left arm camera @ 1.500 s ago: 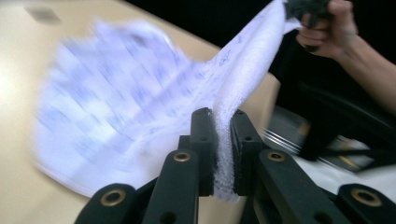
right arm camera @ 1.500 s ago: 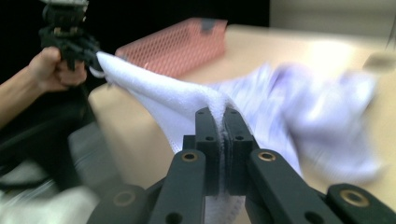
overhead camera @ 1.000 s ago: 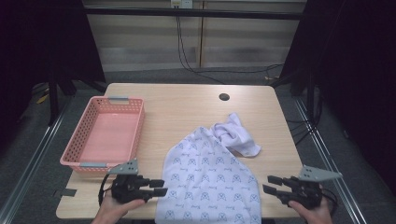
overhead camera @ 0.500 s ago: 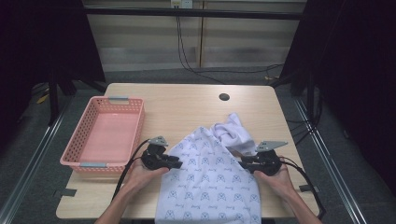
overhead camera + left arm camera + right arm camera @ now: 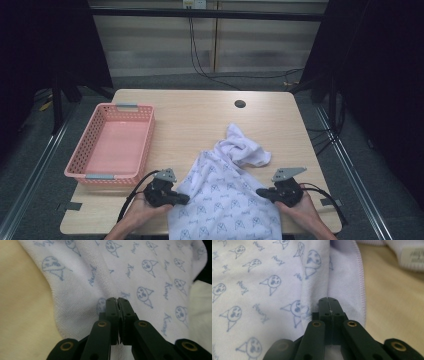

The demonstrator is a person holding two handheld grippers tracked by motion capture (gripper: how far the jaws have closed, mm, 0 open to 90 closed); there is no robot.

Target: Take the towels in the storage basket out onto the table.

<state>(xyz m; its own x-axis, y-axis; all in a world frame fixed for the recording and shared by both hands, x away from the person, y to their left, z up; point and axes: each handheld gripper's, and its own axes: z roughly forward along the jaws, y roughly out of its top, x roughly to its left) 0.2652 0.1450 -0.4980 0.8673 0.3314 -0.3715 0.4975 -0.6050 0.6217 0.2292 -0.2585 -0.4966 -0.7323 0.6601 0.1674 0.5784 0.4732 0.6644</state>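
1. The printed white garment (image 5: pixel 225 205), patterned with small blue cat faces and lettering, is lying spread across the near middle of the wooden surface (image 5: pixel 200 117), with its bunched plain white end (image 5: pixel 245 150) resting farther out and its near end hanging over the surface's front edge.
2. The left hand-held gripper (image 5: pixel 184 198) is sitting at the garment's left edge; its jaws have just been closing, and in the left gripper view (image 5: pixel 117 301) they are standing together, pinching a fold of the printed fabric.
3. The right hand-held gripper (image 5: pixel 261 192) is sitting at the garment's right edge; its jaws have just been closing too, and in the right gripper view (image 5: pixel 329 301) they are pressing together on the cloth just beside the stitched hem (image 5: pixel 360 287).
4. The person's hands are coming in from the bottom of the high view, one holding each gripper.
5. A pink plastic basket (image 5: pixel 82 160) is standing on the surface's left side, well apart from the garment.
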